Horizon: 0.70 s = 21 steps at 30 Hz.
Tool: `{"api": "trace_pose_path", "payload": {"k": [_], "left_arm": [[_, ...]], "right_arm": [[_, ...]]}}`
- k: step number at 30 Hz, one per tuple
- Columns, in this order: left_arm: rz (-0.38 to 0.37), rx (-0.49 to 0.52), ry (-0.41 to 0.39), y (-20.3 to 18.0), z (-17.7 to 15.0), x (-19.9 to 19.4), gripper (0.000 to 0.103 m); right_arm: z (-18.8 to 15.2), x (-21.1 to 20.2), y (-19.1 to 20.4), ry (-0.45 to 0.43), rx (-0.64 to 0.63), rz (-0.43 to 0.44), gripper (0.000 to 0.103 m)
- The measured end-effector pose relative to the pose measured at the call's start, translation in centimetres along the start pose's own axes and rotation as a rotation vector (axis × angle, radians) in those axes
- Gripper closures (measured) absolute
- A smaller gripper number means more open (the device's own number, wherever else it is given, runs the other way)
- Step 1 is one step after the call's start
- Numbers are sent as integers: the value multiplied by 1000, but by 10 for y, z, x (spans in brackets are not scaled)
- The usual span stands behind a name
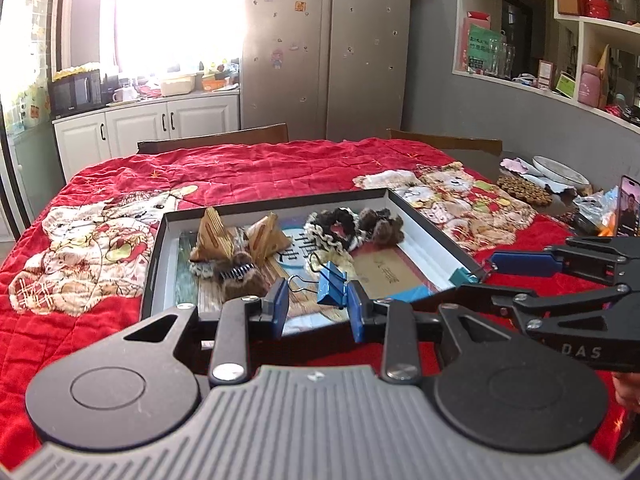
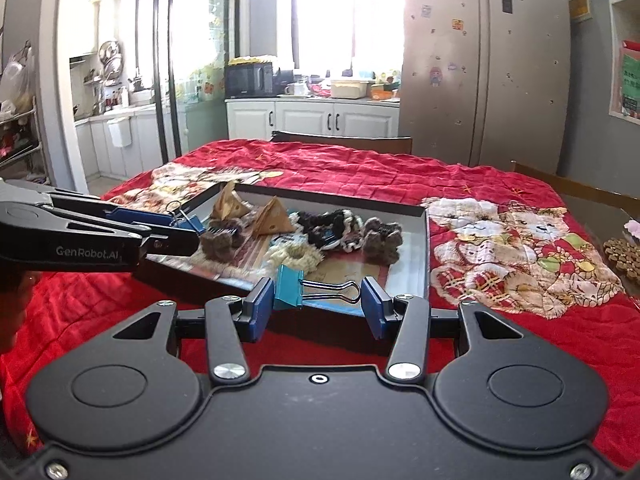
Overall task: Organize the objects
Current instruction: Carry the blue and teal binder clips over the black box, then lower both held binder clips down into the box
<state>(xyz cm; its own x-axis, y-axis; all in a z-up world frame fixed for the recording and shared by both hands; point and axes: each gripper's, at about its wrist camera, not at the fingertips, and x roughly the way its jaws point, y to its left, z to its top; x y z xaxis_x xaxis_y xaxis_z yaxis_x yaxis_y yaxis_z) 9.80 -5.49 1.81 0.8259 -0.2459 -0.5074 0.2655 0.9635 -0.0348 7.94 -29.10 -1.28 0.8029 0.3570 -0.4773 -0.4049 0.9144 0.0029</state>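
Red quilted table [image 1: 256, 168], left claw [image 1: 318, 306] gripping blue binder clip [image 1: 332, 286], right claw [image 2: 318, 308] gripping teal clip [image 2: 289, 286], tray [image 1: 432, 216] contents jumbled.

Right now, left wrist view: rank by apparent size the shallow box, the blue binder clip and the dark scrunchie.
1. shallow box, largest by far.
2. dark scrunchie.
3. blue binder clip, between the left gripper fingers. It sits nearer the camera, so 2 versus 3 is unsure.
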Motion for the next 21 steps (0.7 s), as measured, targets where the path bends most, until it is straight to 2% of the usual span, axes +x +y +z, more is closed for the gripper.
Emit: {"api": "trace_pose_path", "payload": {"k": [21], "left_arm": [[63, 5, 20, 13, 21, 55, 68]], "right_arm": [[21, 57, -17, 19, 59, -48, 57]]}}
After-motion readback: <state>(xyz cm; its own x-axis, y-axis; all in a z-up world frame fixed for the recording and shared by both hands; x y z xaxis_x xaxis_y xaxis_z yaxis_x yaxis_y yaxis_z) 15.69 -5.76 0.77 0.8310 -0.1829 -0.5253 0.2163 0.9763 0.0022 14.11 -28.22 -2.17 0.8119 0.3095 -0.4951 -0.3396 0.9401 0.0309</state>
